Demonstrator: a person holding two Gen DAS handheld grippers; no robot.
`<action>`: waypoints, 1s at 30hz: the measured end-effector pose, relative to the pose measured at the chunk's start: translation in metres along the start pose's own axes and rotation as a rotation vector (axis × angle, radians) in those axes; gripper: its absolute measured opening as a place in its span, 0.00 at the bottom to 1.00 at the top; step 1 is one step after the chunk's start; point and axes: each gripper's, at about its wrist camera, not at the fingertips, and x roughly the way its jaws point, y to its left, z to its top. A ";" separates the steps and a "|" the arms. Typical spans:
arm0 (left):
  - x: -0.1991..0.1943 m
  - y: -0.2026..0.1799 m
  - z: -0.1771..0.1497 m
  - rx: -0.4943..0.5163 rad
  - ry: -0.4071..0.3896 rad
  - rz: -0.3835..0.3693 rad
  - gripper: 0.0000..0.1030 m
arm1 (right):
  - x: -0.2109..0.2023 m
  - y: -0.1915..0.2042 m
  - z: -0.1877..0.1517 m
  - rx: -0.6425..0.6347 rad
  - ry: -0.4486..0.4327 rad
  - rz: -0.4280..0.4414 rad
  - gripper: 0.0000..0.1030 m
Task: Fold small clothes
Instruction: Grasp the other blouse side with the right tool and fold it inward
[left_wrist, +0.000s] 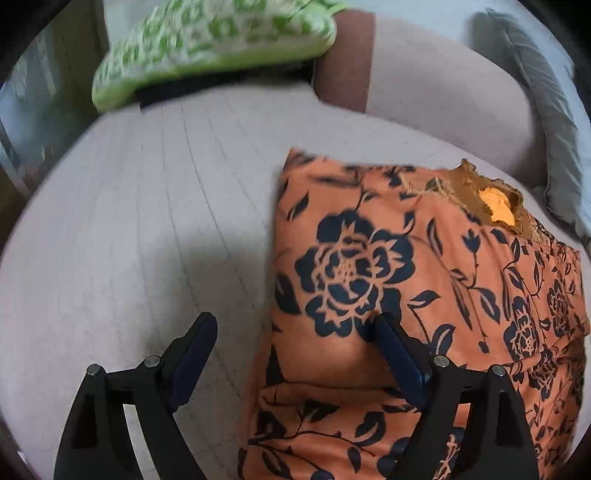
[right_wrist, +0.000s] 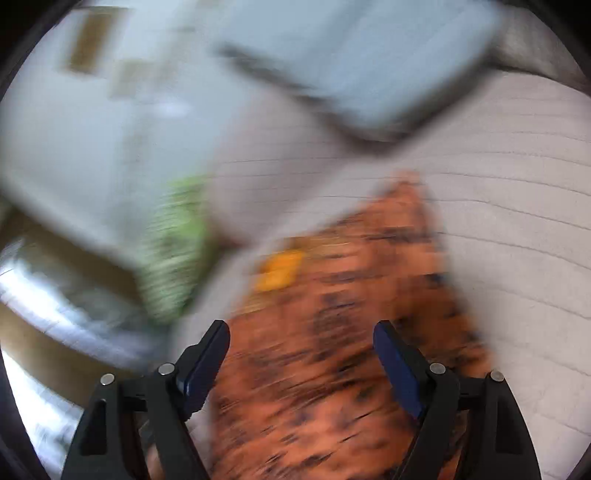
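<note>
**Lying folded on the pale cushion, both claws apart**

Resting flat on the ribbed, pale sofa cushion (left_wrist: 147, 229): orange garment (left_wrist: 406, 288) with dark floral print, folded into a rough rectangle, brown neck trim and a yellow-orange label (left_wrist: 498, 210) at its far corner. Left claw (left_wrist: 295, 325) spread wide and empty, straddling the garment's left edge, one finger over the print, the other over bare cushion. Right claw (right_wrist: 301, 328) likewise spread wide and empty above the garment (right_wrist: 332, 314), view heavily blurred. Beyond the garment, green-and-white patterned cushion (left_wrist: 214, 48) and grey pillow (left_wrist: 546, 110).
</note>
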 end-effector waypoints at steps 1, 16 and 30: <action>0.003 0.001 0.000 -0.003 0.005 -0.007 0.85 | 0.009 -0.007 0.001 0.045 0.017 -0.025 0.81; -0.027 0.004 0.001 0.035 -0.183 -0.089 0.87 | 0.041 0.000 -0.015 -0.134 0.047 -0.352 0.13; 0.024 -0.005 0.006 0.091 0.010 -0.018 0.92 | 0.013 0.048 -0.011 -0.244 0.013 0.013 0.65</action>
